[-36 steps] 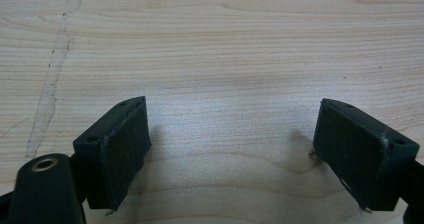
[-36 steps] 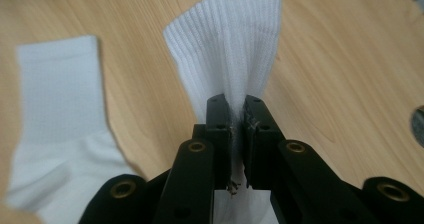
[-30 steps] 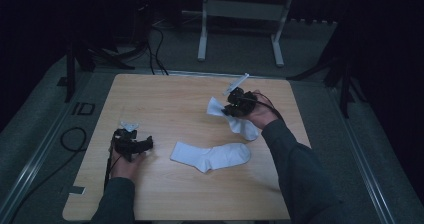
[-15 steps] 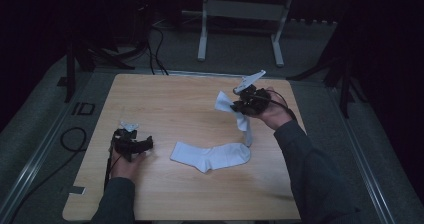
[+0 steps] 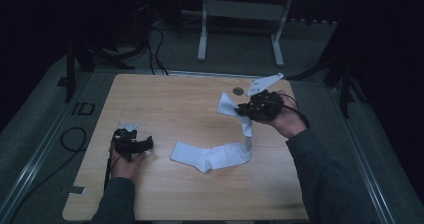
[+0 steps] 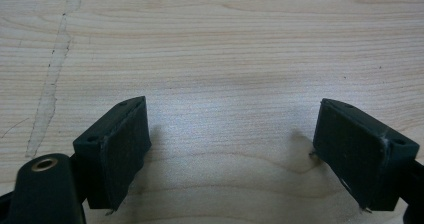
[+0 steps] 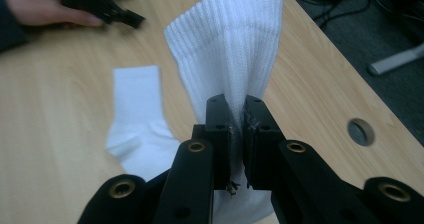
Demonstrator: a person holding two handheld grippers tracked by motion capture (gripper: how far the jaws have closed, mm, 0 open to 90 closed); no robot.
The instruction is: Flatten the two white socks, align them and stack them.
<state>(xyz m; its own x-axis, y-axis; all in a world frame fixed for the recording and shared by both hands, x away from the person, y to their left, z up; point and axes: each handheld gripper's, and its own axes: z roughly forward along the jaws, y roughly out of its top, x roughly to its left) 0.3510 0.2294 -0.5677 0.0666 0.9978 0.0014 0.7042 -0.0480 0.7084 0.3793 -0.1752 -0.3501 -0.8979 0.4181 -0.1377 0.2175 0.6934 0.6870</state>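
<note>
White ribbed cotton, a raised sock (image 7: 227,49), is pinched between the jaws of the right hand-held gripper (image 7: 238,134), above the far right part of the wooden worktop (image 5: 165,99). Its foot trails down to a second sock (image 5: 210,156) lying flat nearer the person. Left of that flat sock, the left hand-held gripper (image 6: 230,154) rests with jaws wide apart, holding nothing.

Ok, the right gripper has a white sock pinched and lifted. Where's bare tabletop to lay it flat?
The widest bare patch is the far-left wooden table, beyond the left gripper and left of the held sock. The near edge, below the flat sock, is also bare. It is crowded around the right gripper, where the held sock hangs down to the flat one.
</note>
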